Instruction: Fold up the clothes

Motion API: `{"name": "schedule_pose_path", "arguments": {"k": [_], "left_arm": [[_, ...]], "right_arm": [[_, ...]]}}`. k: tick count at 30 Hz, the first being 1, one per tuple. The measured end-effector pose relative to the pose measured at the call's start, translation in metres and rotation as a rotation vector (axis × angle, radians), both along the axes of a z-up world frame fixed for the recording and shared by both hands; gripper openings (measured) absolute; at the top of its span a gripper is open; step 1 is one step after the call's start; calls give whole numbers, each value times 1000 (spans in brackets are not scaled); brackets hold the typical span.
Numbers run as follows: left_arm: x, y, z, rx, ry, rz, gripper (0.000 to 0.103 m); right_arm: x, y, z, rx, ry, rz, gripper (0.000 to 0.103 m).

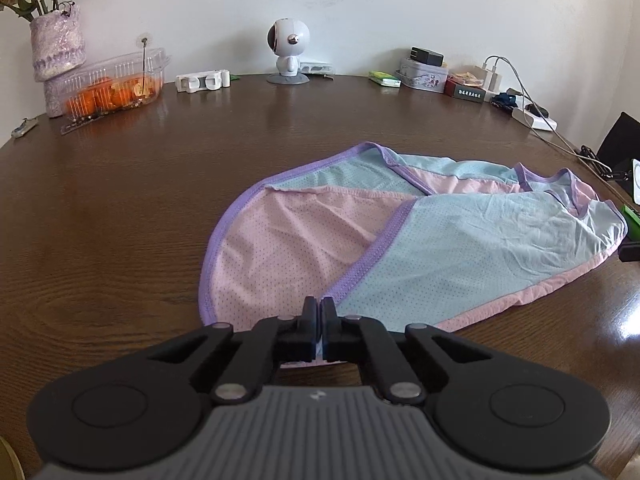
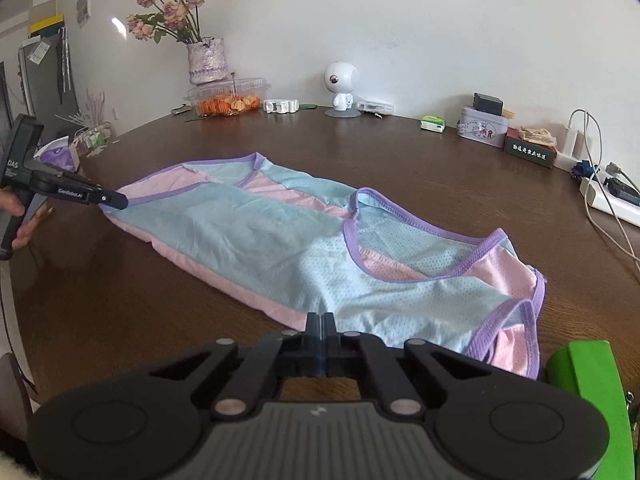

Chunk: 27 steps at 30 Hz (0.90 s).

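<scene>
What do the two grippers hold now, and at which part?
Both are shut on the mesh garment: the left gripper pinches its hem end, the right gripper its near long edge.

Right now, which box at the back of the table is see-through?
The plastic box with orange fruit inside, beside the flower vase. The tin and the dark box on the right hide their insides.

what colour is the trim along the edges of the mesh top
Purple trim on the pink and light blue mesh top, clearest in the right wrist view.
</scene>
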<state>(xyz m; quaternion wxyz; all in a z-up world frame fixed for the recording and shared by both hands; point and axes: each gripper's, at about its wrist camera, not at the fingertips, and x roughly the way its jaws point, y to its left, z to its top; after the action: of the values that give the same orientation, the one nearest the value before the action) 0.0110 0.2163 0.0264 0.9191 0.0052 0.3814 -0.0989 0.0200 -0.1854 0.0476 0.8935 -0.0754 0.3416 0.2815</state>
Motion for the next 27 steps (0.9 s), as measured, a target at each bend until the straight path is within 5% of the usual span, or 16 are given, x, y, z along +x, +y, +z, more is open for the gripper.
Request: {"name": "schedule_pose_path", "arguments": {"k": [5, 7, 9, 11, 13, 15, 22, 27], "left_arm": [[-8, -2, -1, 23, -7, 3, 3], [-6, -4, 0, 23, -9, 1, 3], [-5, -6, -1, 26, -12, -2, 3], [-5, -8, -1, 32, -15, -4, 3], [-4, -8, -1, 30, -14, -4, 4], [-3, -8, -2, 28, -13, -2, 4], [-2, -10, 0, 65, 3, -11, 3], [-2, -11, -1, 72, -2, -19, 3]], "right_arm": [[-11, -5, 3, 17, -31, 2, 1], [4, -4, 4, 44, -48, -65, 30], [20, -1, 3, 63, -52, -122, 40], [32, 8, -3, 66, -48, -114, 37], [38, 19, -12, 52, -50, -97, 12], [34, 22, -16, 43, -48, -93, 1], [2, 13, -10, 73, -49, -135, 0], [-16, 18, -12, 6, -62, -164, 3]]}}
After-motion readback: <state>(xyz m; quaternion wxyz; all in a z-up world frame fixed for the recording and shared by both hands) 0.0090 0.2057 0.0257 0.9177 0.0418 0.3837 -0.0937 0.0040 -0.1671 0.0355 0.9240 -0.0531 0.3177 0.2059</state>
